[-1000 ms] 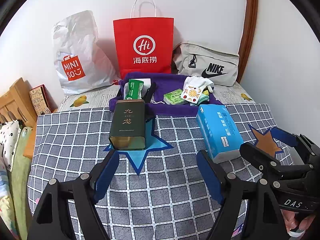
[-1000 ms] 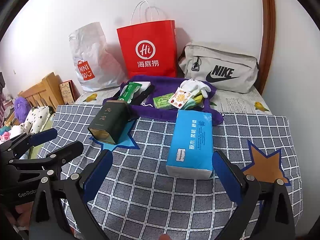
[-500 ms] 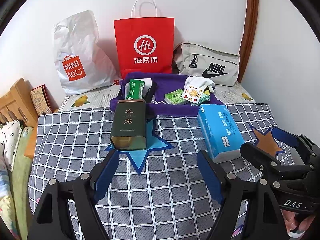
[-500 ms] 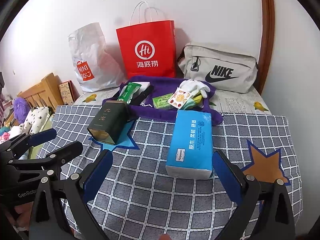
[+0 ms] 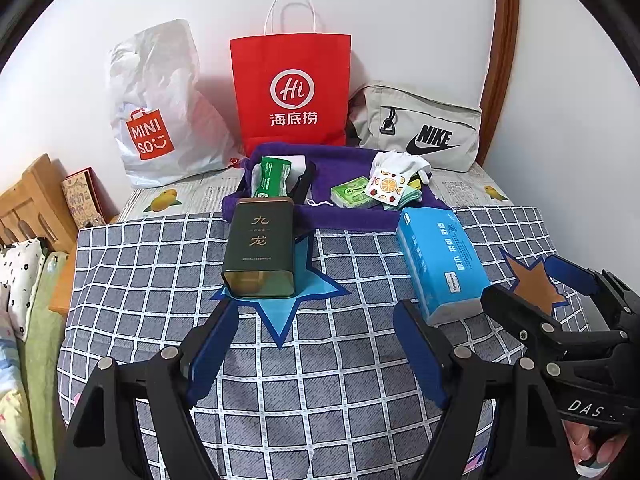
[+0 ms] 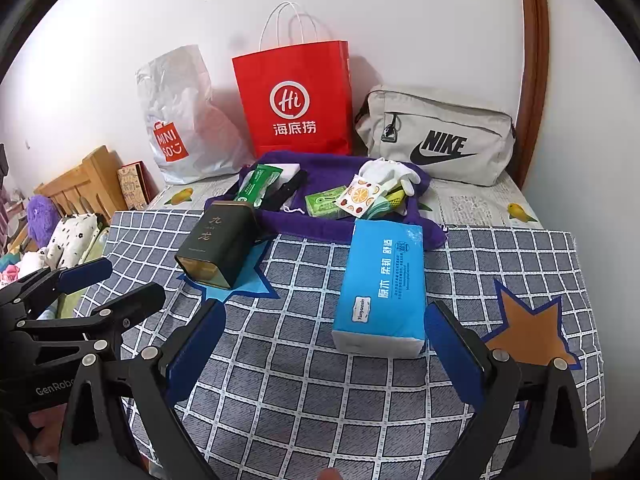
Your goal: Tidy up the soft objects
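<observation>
A blue tissue pack [image 6: 382, 286] lies on the checked cloth [image 6: 320, 380], just beyond my open right gripper [image 6: 326, 330]; it also shows in the left wrist view [image 5: 440, 266]. A dark green tin [image 5: 260, 252] lies on a blue star patch [image 5: 280, 312], just ahead of my open left gripper [image 5: 314, 332]. A purple towel [image 5: 344, 160] behind holds a green packet [image 5: 272, 176], a white glove [image 5: 400, 162], a fruit-print pouch [image 5: 386, 188] and small green packs [image 5: 352, 196]. Both grippers are empty.
A red paper bag [image 5: 292, 88], a white Miniso bag [image 5: 160, 108] and a grey Nike pouch [image 5: 420, 128] stand against the wall. An orange star patch [image 6: 528, 332] lies at the right. A wooden headboard [image 5: 36, 200] and pillows are at the left edge.
</observation>
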A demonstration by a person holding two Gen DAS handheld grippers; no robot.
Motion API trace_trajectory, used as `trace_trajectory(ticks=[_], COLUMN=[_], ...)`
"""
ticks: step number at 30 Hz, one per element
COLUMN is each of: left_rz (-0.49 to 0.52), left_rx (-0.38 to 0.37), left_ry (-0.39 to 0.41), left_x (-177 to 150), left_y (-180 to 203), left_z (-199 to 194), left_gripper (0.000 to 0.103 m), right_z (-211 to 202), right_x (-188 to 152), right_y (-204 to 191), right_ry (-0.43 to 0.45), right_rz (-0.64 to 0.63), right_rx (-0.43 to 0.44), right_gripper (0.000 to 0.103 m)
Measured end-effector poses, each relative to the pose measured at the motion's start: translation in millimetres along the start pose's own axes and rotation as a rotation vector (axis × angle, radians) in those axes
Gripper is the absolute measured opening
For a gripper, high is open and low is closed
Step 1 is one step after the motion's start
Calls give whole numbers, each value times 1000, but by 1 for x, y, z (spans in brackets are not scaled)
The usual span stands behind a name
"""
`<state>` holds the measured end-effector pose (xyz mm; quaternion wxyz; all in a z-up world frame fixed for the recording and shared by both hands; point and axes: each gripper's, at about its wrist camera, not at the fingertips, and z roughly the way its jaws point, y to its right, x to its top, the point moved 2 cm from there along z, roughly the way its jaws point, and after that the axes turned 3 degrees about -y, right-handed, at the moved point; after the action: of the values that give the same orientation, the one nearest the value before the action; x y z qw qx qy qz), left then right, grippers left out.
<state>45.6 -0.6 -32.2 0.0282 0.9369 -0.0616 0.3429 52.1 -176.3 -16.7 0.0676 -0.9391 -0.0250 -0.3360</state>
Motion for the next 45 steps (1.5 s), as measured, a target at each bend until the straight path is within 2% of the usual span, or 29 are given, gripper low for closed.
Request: trace_trajectory(ticks=[45], left_rz=[-3], left_rx=[4], left_ry=[-7], left_x=[-2], left_y=[-2], left_z=[1], left_gripper=[78], right_z=[0], right_x=[-2], right_y=[0], right_ry=[0], right_rz=[2], right_rx=[-6], right_gripper=[99])
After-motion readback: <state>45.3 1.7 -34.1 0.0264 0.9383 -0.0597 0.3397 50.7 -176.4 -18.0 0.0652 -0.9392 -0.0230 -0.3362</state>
